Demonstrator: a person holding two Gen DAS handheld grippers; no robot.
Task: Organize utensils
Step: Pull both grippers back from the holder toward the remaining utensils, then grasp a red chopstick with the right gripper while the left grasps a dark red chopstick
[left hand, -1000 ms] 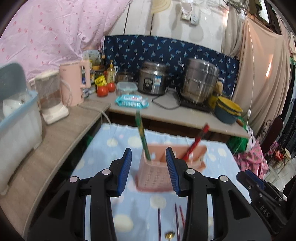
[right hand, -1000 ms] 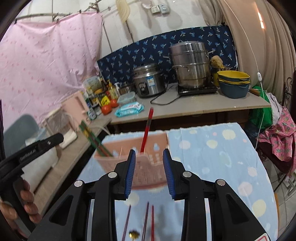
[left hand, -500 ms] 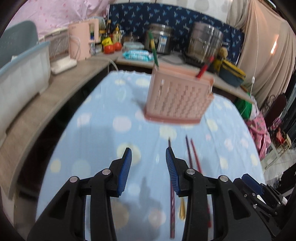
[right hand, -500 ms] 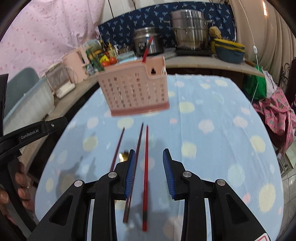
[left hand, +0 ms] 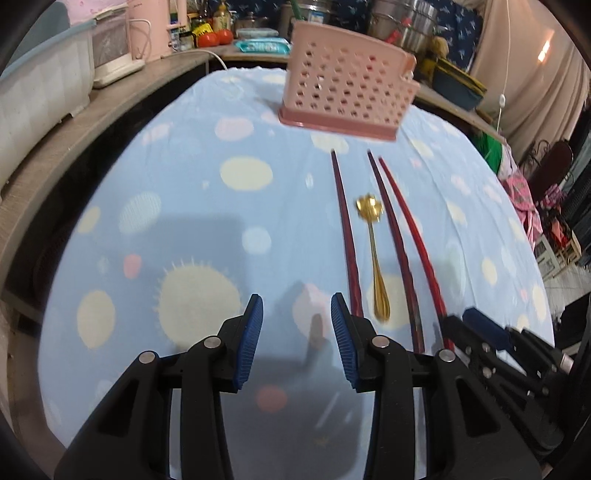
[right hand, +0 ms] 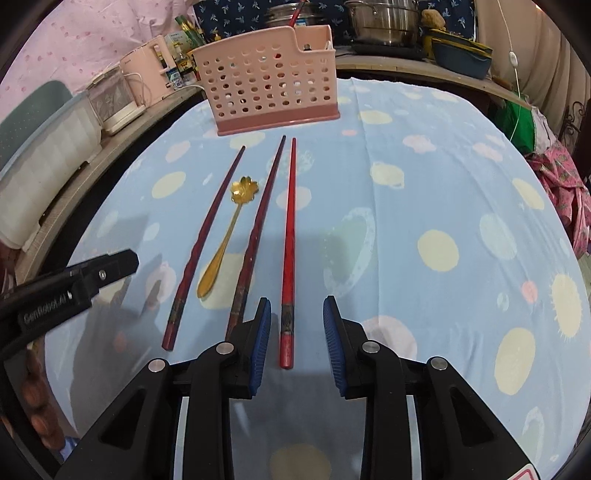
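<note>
A pink perforated utensil basket (left hand: pixel 347 88) (right hand: pixel 269 92) stands at the far side of the blue dotted tablecloth, with a red stick poking out of it. In front of it lie three chopsticks side by side: a dark red one (right hand: pixel 205 240), a second dark one (right hand: pixel 258 229) and a bright red one (right hand: pixel 290 240). A gold flower-bowl spoon (right hand: pixel 229 229) (left hand: pixel 375 254) lies between the two dark ones. My right gripper (right hand: pixel 296 321) hangs low over the cloth, jaws closing, with the bright red chopstick's near end between the pads, untouched. My left gripper (left hand: pixel 295 317) is open over bare cloth, left of the chopsticks.
A wooden counter (left hand: pixel 110 122) runs along the left and back with a translucent bin (left hand: pixel 40 74), a pink kettle (left hand: pixel 147 29), tomatoes, steel pots (right hand: pixel 384 18) and stacked bowls (right hand: pixel 461 51). Fingers of a hand (right hand: pixel 33 406) show at lower left. Pink fabric (right hand: pixel 561 173) lies off the table's right edge.
Both grippers have dropped and tipped down toward the cloth. The basket has slid to the top of both views, and the chopsticks and spoon now lie close before the fingers.
</note>
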